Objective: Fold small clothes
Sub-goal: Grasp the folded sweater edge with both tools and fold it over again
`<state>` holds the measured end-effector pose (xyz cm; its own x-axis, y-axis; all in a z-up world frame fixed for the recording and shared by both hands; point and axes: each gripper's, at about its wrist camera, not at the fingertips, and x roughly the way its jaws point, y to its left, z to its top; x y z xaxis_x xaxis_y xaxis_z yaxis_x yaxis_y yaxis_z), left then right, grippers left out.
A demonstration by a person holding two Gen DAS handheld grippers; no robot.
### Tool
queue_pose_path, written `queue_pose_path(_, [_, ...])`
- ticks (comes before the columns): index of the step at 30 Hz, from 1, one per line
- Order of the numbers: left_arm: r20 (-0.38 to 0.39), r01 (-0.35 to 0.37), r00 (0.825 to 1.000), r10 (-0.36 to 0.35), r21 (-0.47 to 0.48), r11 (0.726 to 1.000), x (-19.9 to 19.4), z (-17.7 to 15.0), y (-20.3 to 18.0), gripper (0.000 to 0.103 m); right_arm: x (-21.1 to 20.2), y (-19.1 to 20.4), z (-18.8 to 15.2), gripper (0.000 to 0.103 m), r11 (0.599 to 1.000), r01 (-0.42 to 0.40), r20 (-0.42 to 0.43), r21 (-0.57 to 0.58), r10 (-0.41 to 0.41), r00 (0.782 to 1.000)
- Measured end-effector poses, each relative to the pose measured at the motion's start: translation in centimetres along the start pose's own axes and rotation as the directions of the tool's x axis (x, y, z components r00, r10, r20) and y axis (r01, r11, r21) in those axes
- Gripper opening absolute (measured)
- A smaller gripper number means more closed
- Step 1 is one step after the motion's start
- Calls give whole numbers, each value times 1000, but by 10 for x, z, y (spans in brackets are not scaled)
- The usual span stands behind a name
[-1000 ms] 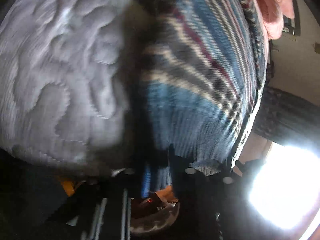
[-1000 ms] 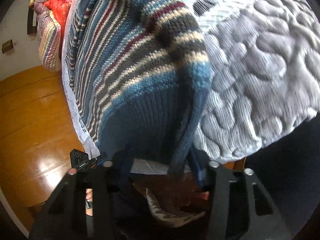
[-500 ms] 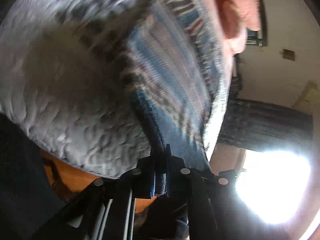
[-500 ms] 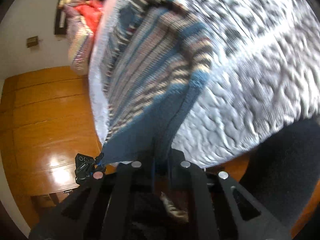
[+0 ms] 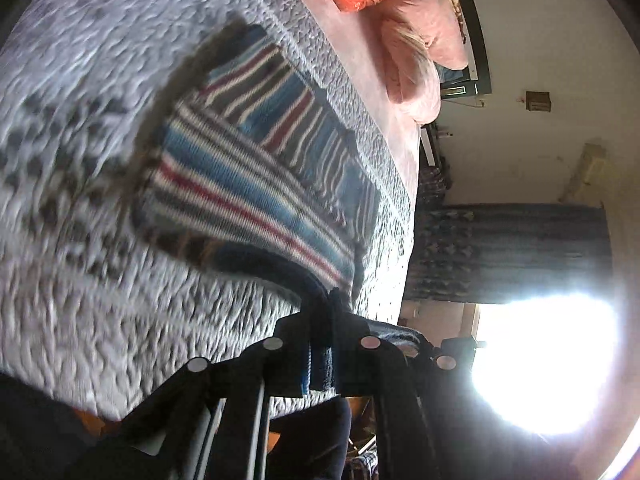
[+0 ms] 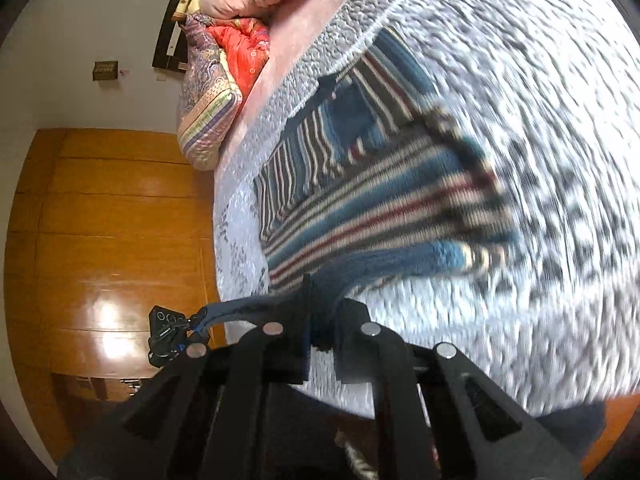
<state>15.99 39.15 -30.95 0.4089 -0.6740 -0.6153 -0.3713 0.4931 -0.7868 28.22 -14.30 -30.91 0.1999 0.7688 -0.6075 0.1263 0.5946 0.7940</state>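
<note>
Quilted grey bedspread [image 5: 100, 300] covers a bed and fills most of both wrist views, blurred with motion. Nearest the left camera, the left gripper [image 5: 322, 344] has its black fingers pressed together on the dark blue ribbed hem of a striped knit sweater [image 5: 248, 192]. The sweater runs forward and up from that grip across the bedspread, banded in blue, cream, grey and dark red, with one sleeve folded across its body. In the right wrist view, the right gripper [image 6: 320, 336] likewise pinches the sweater's [image 6: 372, 208] dark hem between closed fingers, the garment stretching ahead of it. Beyond the sweater lies a pink sheet [image 6: 296, 36], and further still a heap of pink and patterned red bedding [image 6: 224, 60] by the headboard. Left of the right gripper is a glossy wooden floor [image 6: 100, 220]. Right of the left gripper, a dark curtain [image 5: 512, 252] hangs beside a glaring bright window [image 5: 548, 360].
</note>
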Motion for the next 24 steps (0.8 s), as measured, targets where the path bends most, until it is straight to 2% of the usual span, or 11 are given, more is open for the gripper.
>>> queue_pose_path(5, [-10, -37, 999, 37, -39, 999, 36, 56, 7, 7, 36, -5, 63, 6, 999, 36, -18, 27, -36, 999])
queue_pose_path(9, [-27, -87, 996, 85, -69, 994, 72, 102, 18, 7, 68, -18, 98, 6, 996, 73, -44, 46, -71, 997])
queue_pose_path(14, [-55, -136, 990, 131, -94, 986, 112, 141, 39, 8, 111, -41, 138, 7, 990, 124, -80, 65, -119, 990])
queue_pose_path(17, [-69, -165, 985, 160, -86, 982, 128, 154, 49, 14, 124, -53, 152, 18, 989, 131, -89, 69, -124, 988])
queue_pose_path(19, [-35, -154, 988, 152, -65, 986, 123, 156, 47, 26, 122, -56, 160, 38, 993, 91, -93, 82, -83, 992])
queue_pose_path(20, [-19, -141, 990, 140, -47, 989, 118, 155, 45, 33, 114, -51, 162, 40, 996, 71, -70, 52, -67, 995])
queue_pose_path(21, [11, -138, 990, 138, -5, 990, 111, 153, 39, 45, 106, -45, 163, 46, 998, 60, -52, 7, -59, 997])
queue_pose_path(22, [38, -150, 988, 148, 65, 987, 105, 151, 30, 49, 98, -39, 163, 50, 998, 56, -40, -43, -58, 998])
queue_pose_path(24, [49, -182, 983, 176, 169, 969, 101, 148, 18, 49, 90, -31, 164, 50, 987, 96, -27, -129, -100, 995])
